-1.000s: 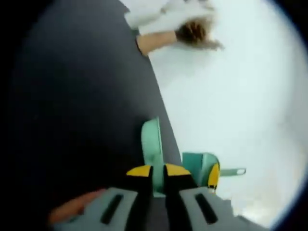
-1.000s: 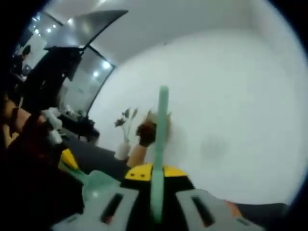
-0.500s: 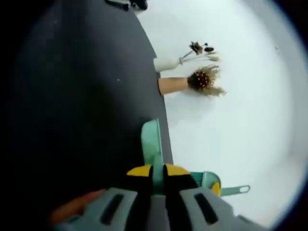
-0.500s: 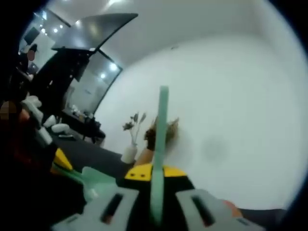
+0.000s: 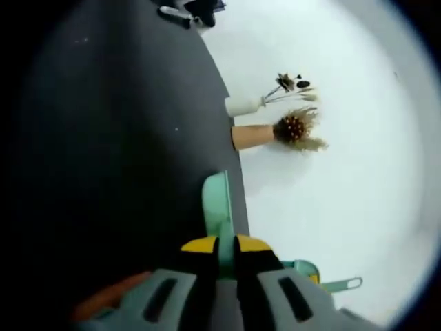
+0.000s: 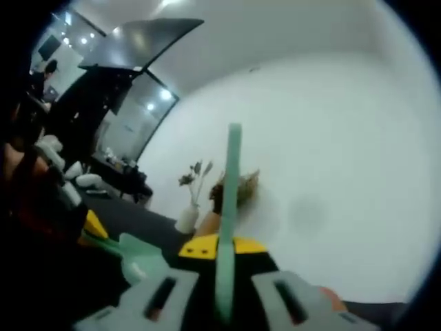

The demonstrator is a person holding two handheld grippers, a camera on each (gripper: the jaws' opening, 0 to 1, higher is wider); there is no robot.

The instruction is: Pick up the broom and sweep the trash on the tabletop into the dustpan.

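Observation:
My left gripper [image 5: 226,243] is shut on a flat mint-green handle [image 5: 217,203], apparently the dustpan's, which sticks out ahead over the dark tabletop [image 5: 124,158]. My right gripper [image 6: 224,243] is shut on the thin mint-green broom handle [image 6: 230,179], which rises straight up between its yellow-tipped jaws. In the left gripper view the broom handle's looped end [image 5: 342,283] pokes out at the lower right beside a yellow jaw tip. In the right gripper view the left gripper's yellow tip [image 6: 93,226] and a green part [image 6: 141,259] sit low on the left.
A white vase [image 5: 244,105] with dried stems and a tan vase [image 5: 252,136] with a brown dried bunch stand at the table's edge against a white wall [image 5: 344,172]. Both vases [image 6: 195,218] are also visible ahead of the right gripper. Dark glass and ceiling lights [image 6: 103,89] lie far left.
Both views have shifted a little as the hands moved; the vases sit slightly lower in the left gripper view. Each gripper keeps its hold.

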